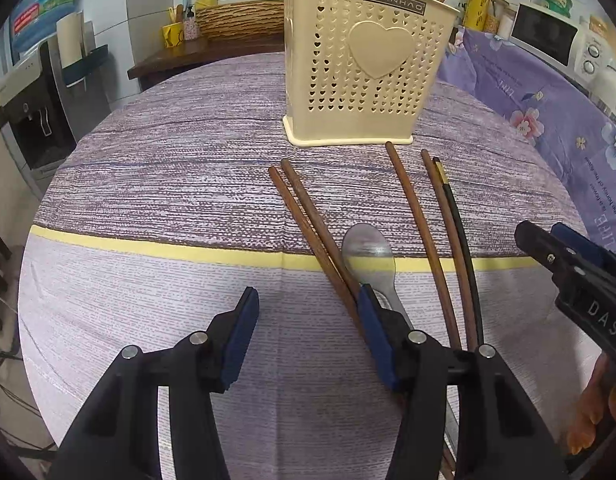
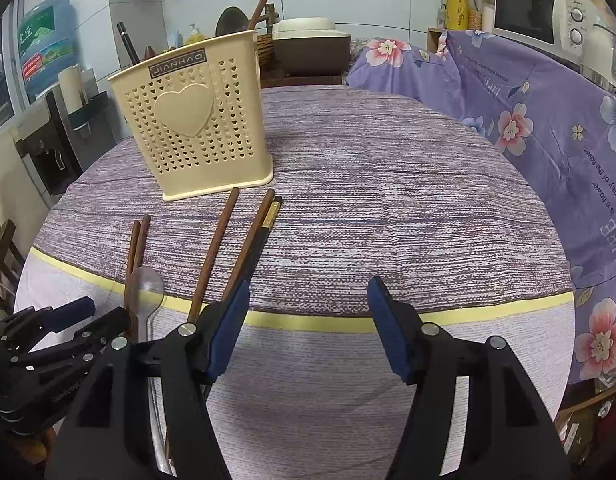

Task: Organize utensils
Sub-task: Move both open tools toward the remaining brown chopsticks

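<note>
A: Which step does the person have in hand?

B: The picking of the next utensil, it seems. The cream holder (image 1: pixel 364 68) stands upright at the far part of the table (image 1: pixel 167 184), and some handles already stick out of its top. Between the holder and the grippers lie two brown chopsticks (image 1: pixel 308 224) side by side, a metal spoon (image 1: pixel 370 264) just beside them, one more brown chopstick (image 1: pixel 420 220), then a brown one touching a black chopstick (image 1: pixel 462 236).

A: And the tongs?

B: The left gripper (image 1: pixel 305 320) stands about half open over bare cloth and holds nothing; its right finger sits on top of the near ends of the two chopsticks and the spoon handle. The right gripper (image 2: pixel 308 320) is also partly open and empty, its left finger just beside the black chopstick.

A: What does the next move call for?

B: Probably each gripper must shift sideways, so that one utensil comes between the pads, then close. Thin sticks lying flat can slip or roll, so the fingertips must go low to the cloth.
</note>
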The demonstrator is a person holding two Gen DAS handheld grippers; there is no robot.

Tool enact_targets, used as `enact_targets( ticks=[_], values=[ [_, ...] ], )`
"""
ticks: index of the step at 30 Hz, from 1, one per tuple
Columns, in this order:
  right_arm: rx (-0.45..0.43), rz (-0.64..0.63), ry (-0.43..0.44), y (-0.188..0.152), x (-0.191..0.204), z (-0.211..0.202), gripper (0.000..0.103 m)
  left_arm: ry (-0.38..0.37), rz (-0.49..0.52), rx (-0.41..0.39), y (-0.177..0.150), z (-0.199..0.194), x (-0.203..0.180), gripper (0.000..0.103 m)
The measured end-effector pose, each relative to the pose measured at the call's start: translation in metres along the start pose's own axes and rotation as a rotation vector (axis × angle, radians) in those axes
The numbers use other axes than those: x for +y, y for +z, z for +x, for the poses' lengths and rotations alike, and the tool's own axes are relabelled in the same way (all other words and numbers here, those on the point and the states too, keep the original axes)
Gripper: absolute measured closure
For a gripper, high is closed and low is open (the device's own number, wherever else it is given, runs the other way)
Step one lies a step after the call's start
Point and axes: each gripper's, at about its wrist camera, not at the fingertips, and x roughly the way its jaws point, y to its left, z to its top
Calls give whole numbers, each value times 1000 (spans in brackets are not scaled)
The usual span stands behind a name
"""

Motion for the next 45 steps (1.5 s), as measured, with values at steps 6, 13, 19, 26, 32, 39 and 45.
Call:
enact_targets(
  ticks=[6, 13, 19, 26, 32, 39, 45],
  values=[
    [54, -17, 13, -5, 6, 4, 41, 35, -42, 16, -5, -6, 26, 52],
    [104, -61, 27, -17, 29, 16, 41, 25, -101, -12, -2, -18, 41, 52],
    [122, -88, -6, -19, 29, 16, 41, -8, -90, 7, -4, -12, 33, 52],
    [108, -11, 2, -9, 3, 3, 42, -50, -117, 26, -2, -7, 28, 52],
    [103, -21, 26, -14, 15, 6, 42, -59, -78, 27, -4, -4, 5, 51],
    [90, -33, 1, -18, 16, 4, 42, 41, 17, 1, -7, -1, -13, 49],
    [101, -22, -15, -17, 4, 4, 42, 58, 55, 15, -8, -2, -6, 47]
  ],
)
